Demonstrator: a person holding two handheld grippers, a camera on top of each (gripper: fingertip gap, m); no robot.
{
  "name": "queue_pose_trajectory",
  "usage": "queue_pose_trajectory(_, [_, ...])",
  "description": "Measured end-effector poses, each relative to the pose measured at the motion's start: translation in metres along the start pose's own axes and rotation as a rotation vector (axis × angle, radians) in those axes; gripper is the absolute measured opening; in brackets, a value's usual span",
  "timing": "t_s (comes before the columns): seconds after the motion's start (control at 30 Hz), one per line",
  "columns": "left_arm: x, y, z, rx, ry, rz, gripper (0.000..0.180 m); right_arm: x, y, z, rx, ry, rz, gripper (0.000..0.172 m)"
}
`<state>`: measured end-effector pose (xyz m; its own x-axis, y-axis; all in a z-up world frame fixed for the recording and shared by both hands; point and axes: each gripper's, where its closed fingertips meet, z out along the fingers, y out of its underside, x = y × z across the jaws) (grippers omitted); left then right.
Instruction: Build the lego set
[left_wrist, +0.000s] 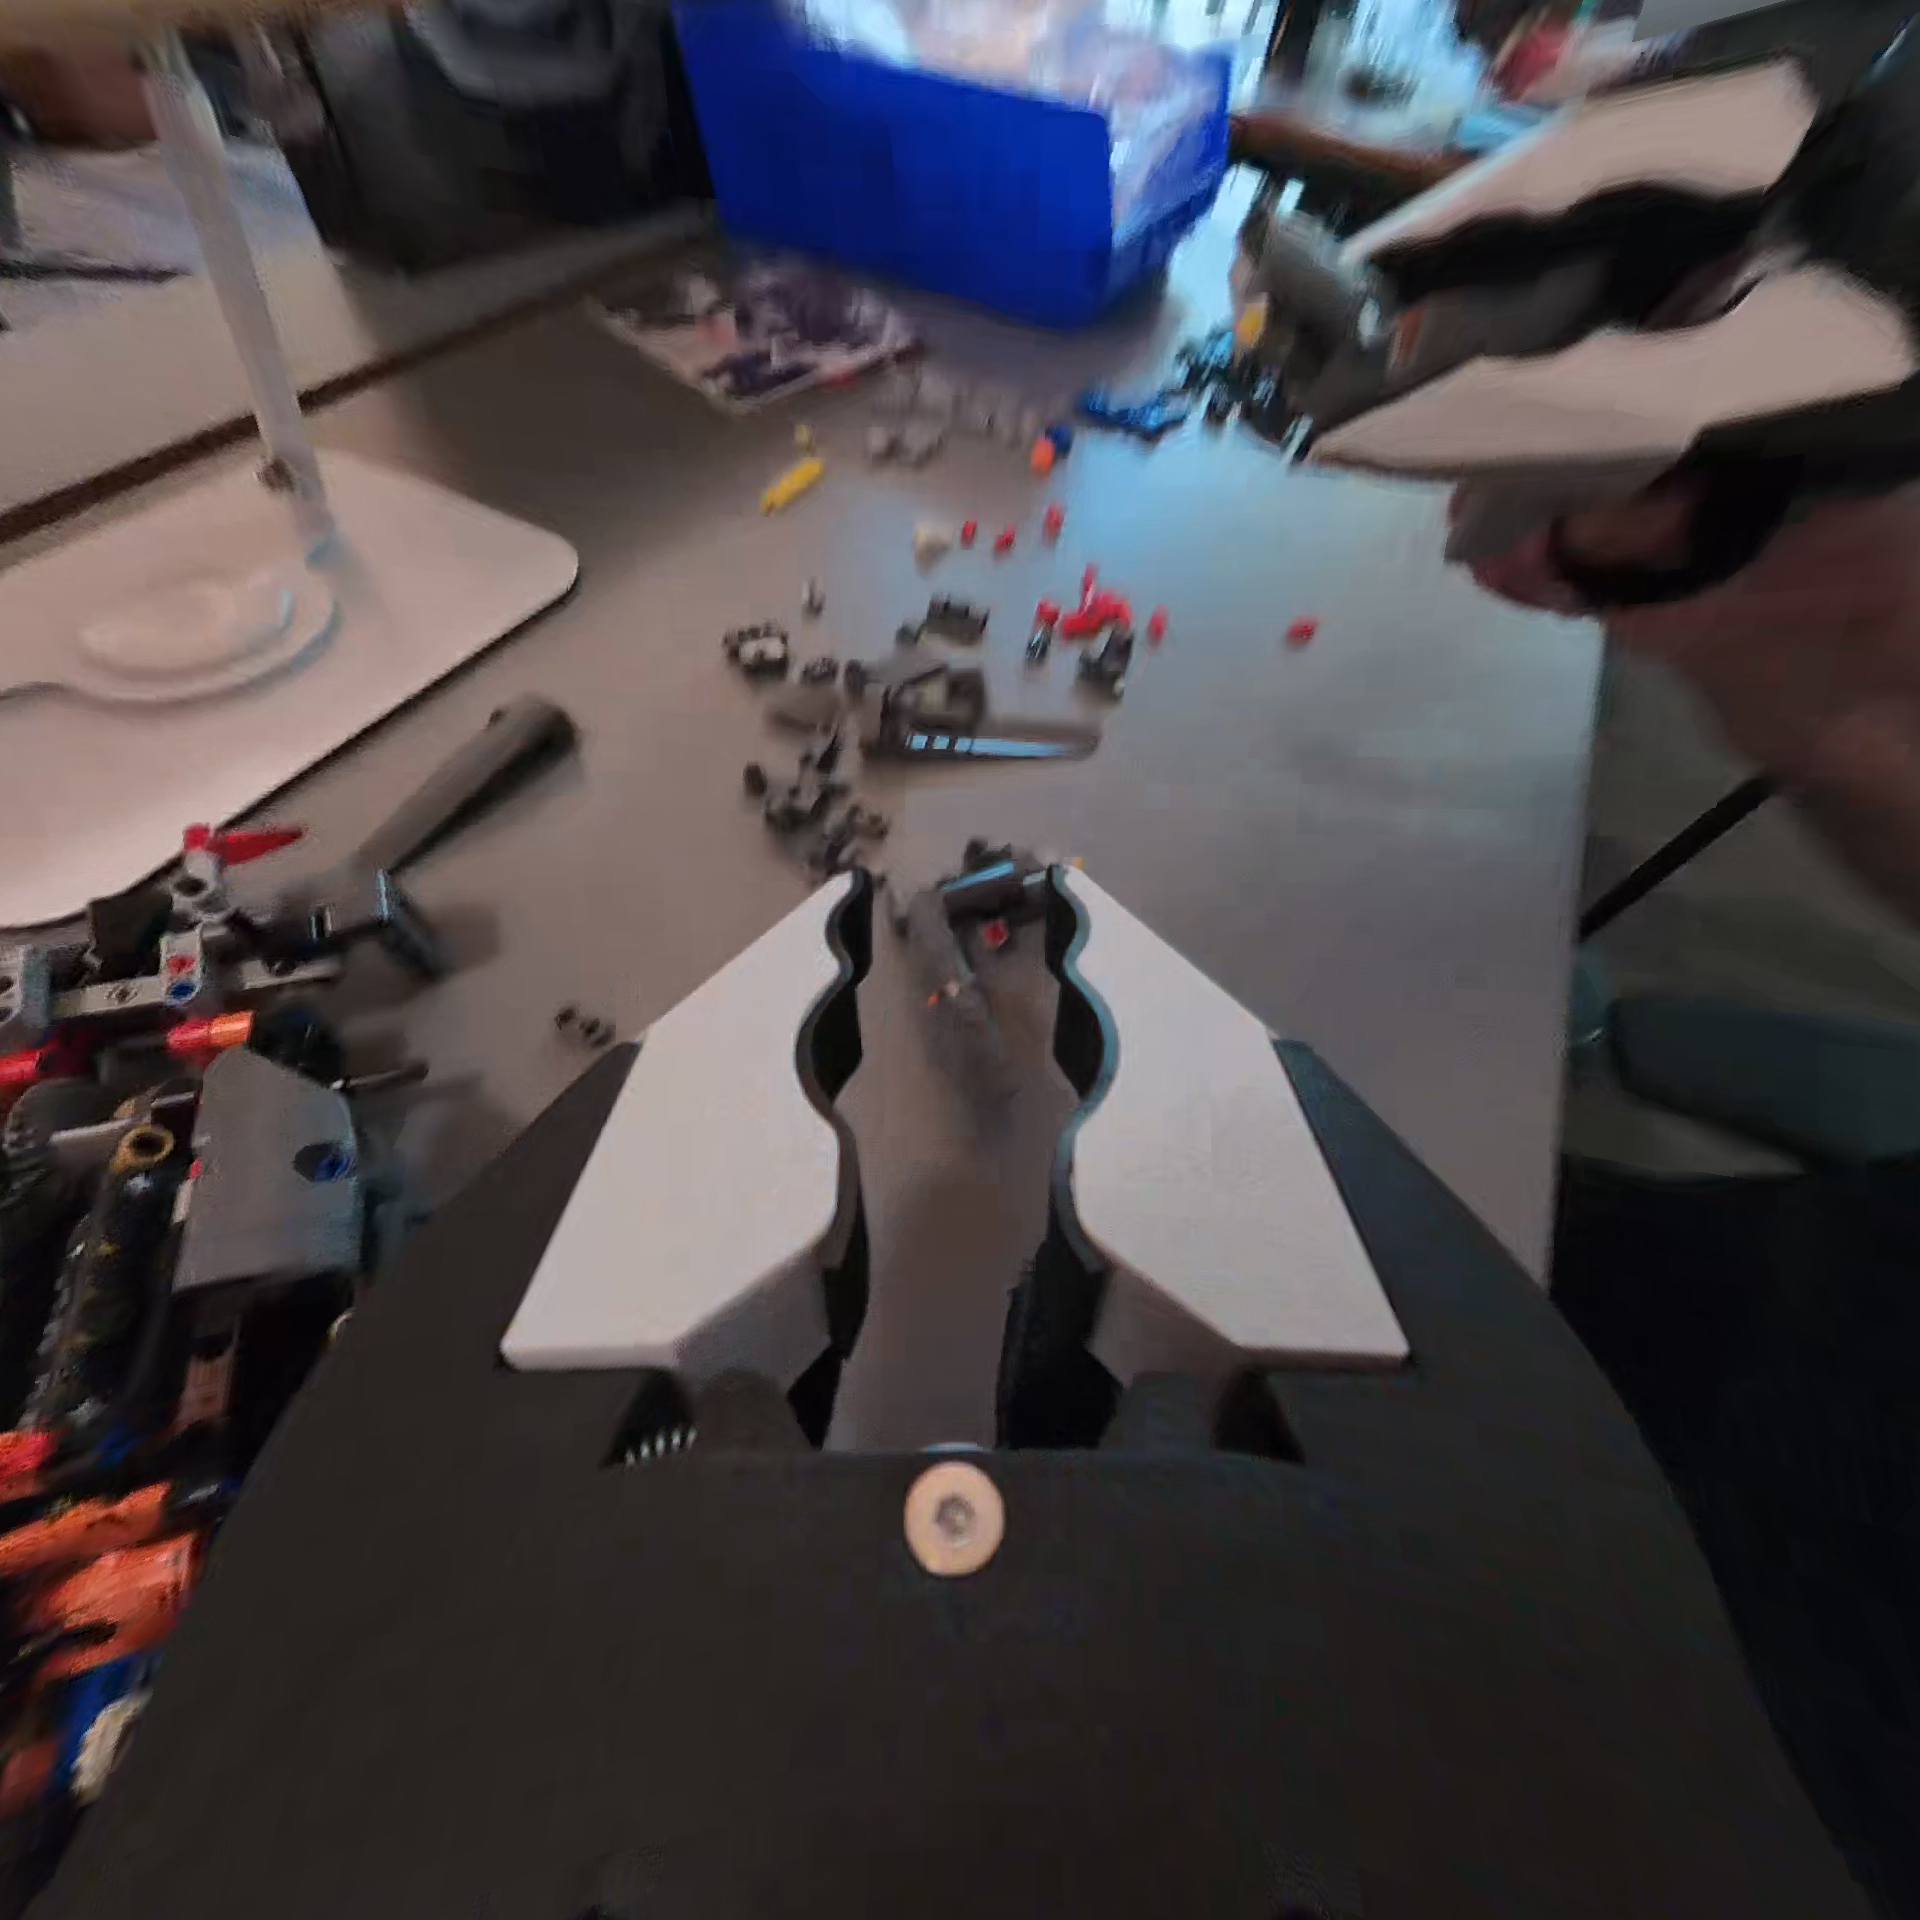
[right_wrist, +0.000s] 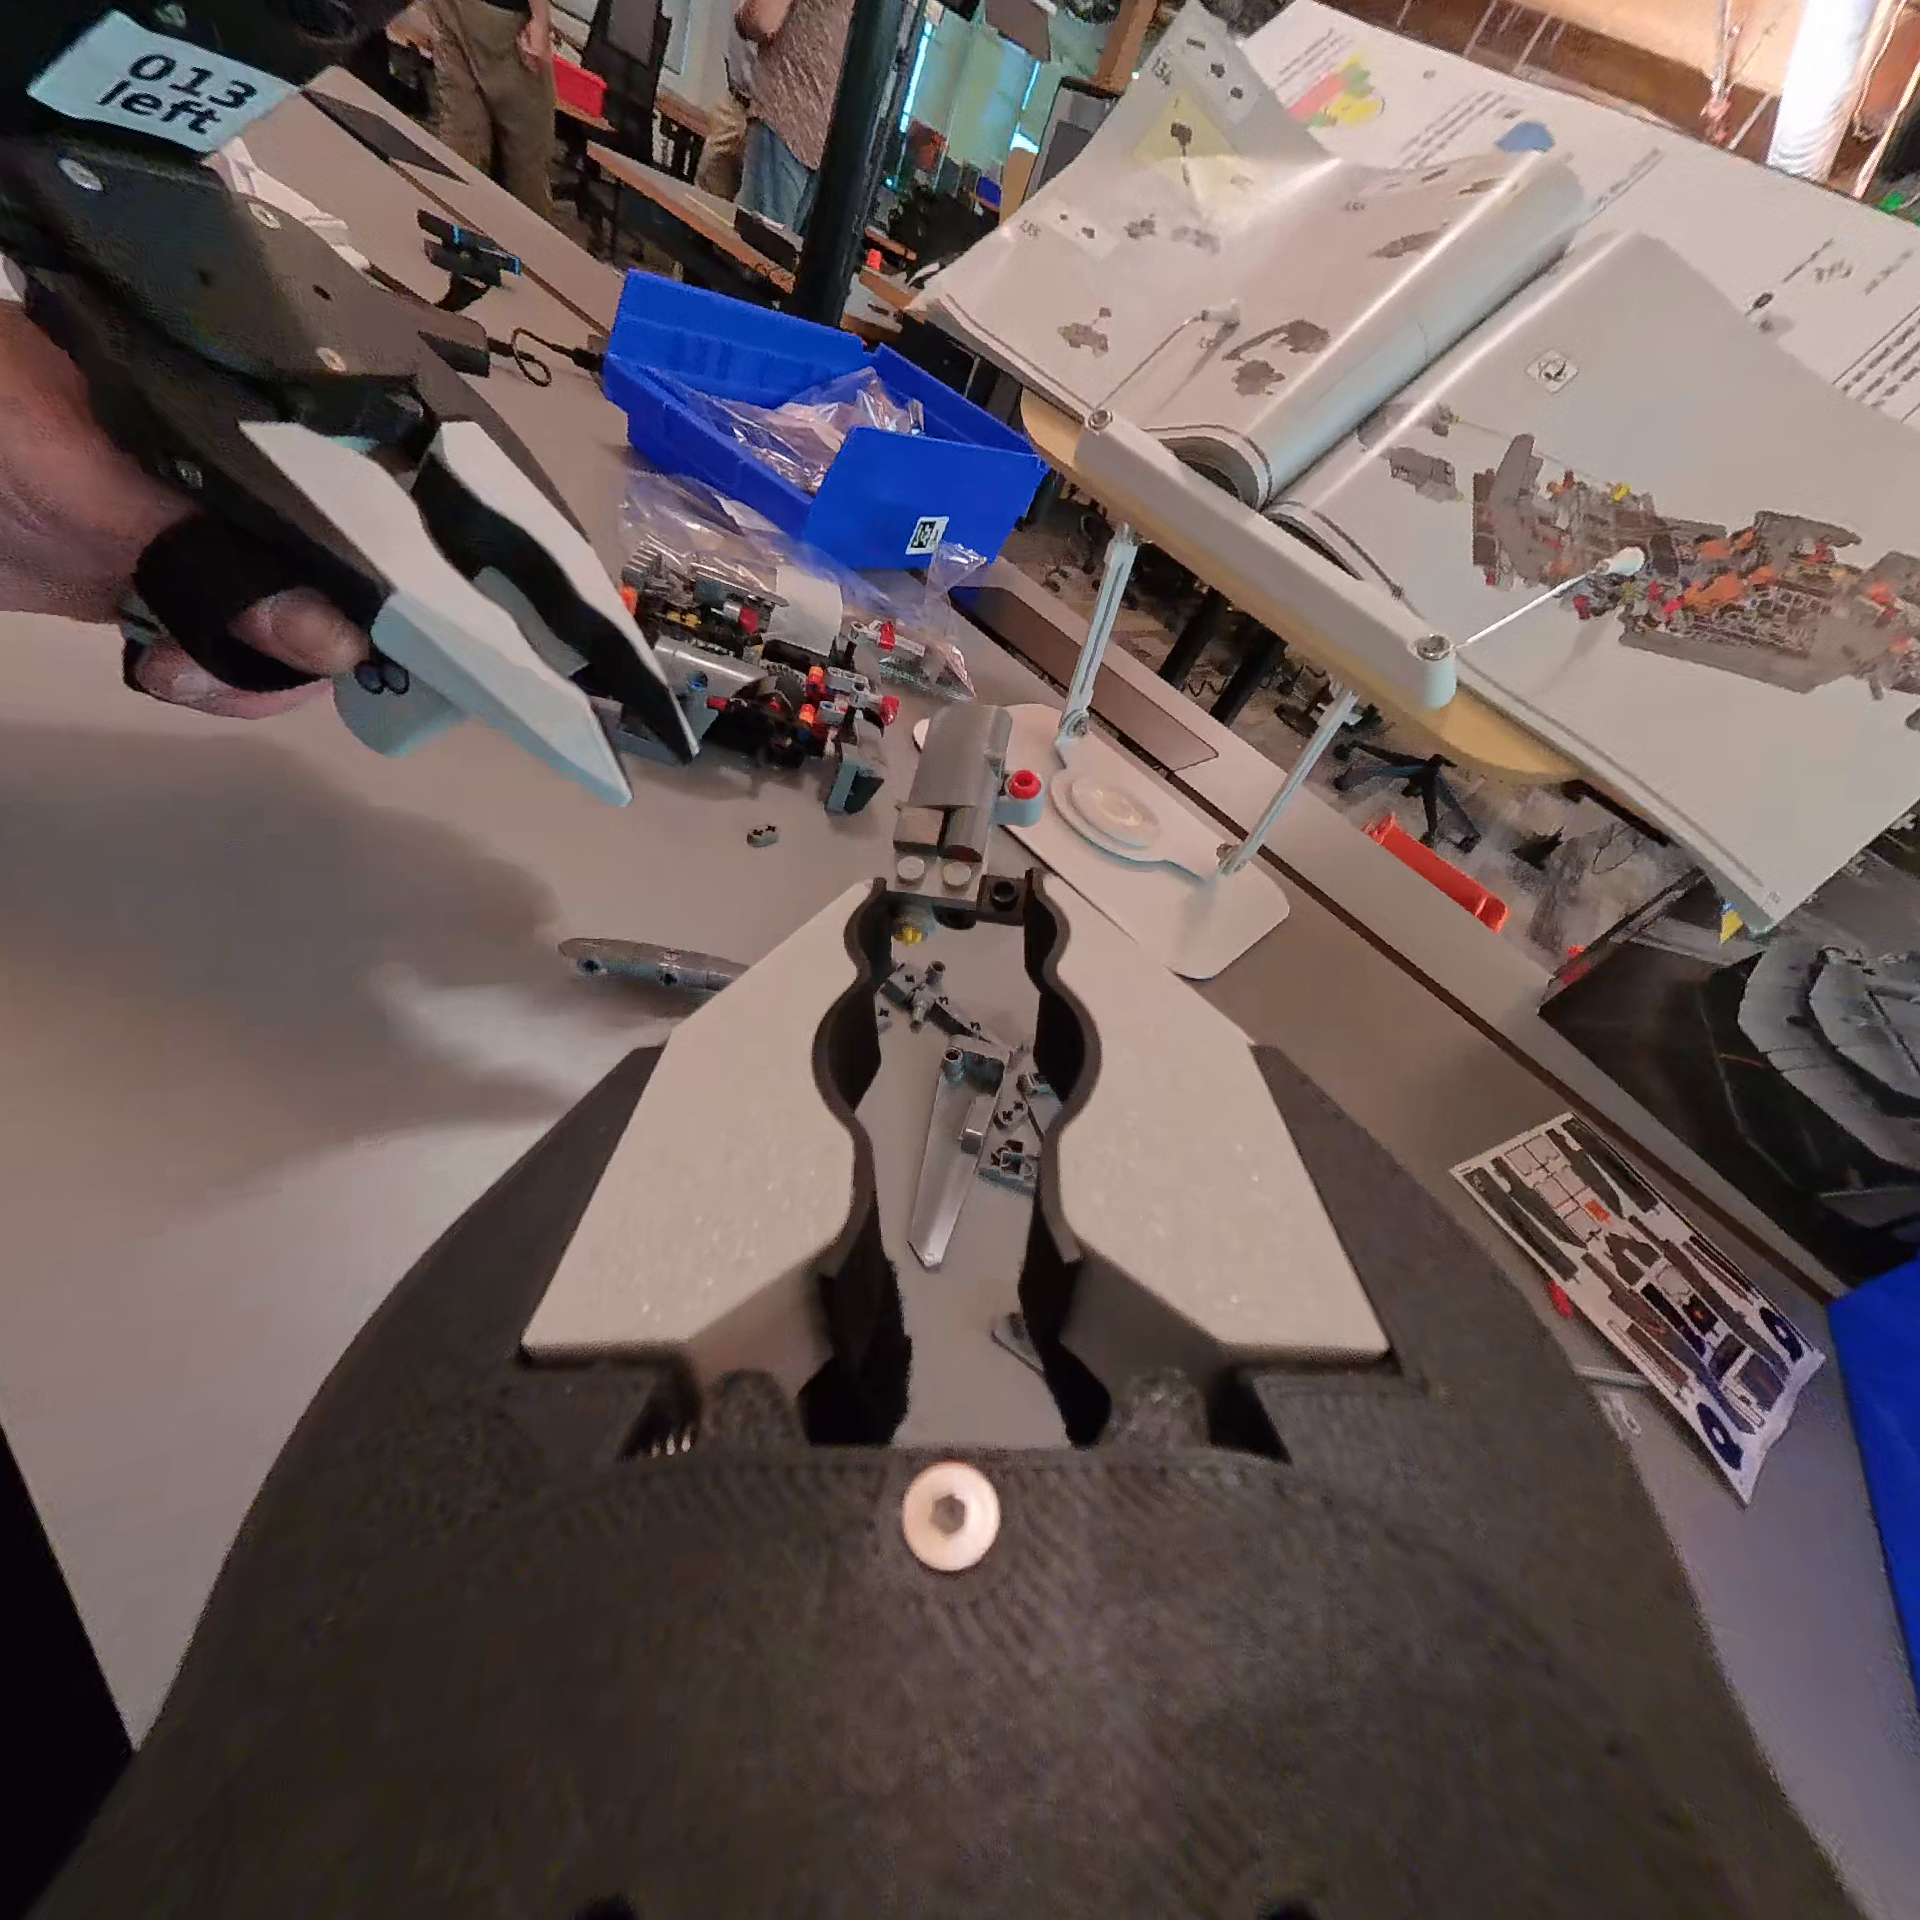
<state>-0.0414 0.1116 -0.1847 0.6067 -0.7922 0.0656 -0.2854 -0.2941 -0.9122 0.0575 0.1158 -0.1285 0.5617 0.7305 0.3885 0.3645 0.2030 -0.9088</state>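
Two hand-held grippers work over a grey table (right_wrist: 312, 1039) strewn with building-brick parts. The right gripper (right_wrist: 951, 904) is closed on a grey brick assembly (right_wrist: 951, 790), pinching only its studded near end at the very fingertips while the longer curved part juts toward 12 o'clock. With so much weight beyond the pinch, the piece could well pivot or pull apart at a joint if knocked. The left gripper (left_wrist: 961, 894) has its jaws apart and holds nothing. Small dark pieces (left_wrist: 992, 904) show between its tips in a blurred view, and whether a pad touches them cannot be told. A sweep so low over the table risks scattering them. In the right wrist view the left gripper sits at 10 o'clock, just beside the half-built model (right_wrist: 748, 675), which a stray finger could bump. Beyond, at 12 o'clock, stands a blue bin (right_wrist: 831, 457) holding plastic bags. An open instruction book (right_wrist: 1455, 416) rests on a stand at 2 o'clock, and the stand's base (right_wrist: 1195, 883) lies just past the held assembly, crowding that side. A long grey blade piece (right_wrist: 945, 1174) and small connectors lie beneath the right jaws, with a sticker sheet (right_wrist: 1642, 1299) at 4 o'clock.
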Motion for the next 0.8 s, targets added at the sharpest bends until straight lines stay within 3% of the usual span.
queue_pose_trajectory(0.13, [-0.002, 0.031, 0.014, -0.161, -0.016, 0.030, 0.035, -0.001, 0.010, 0.003, -0.010, 0.010, 0.004, 0.022])
queue_pose_trajectory(0.33, [0.004, 0.051, 0.026, -0.242, 0.015, 0.027, 0.036, -0.005, 0.017, 0.005, -0.021, -0.003, -0.018, 0.022])
queue_pose_trajectory(0.63, [0.036, 0.053, 0.032, -0.244, 0.157, 0.015, 0.031, -0.008, 0.021, 0.010, 0.004, -0.081, 0.023, 0.022])
queue_pose_trajectory(0.8, [0.050, 0.043, 0.021, -0.191, 0.226, 0.086, 0.030, -0.013, 0.017, 0.008, 0.074, -0.227, 0.217, 0.022])
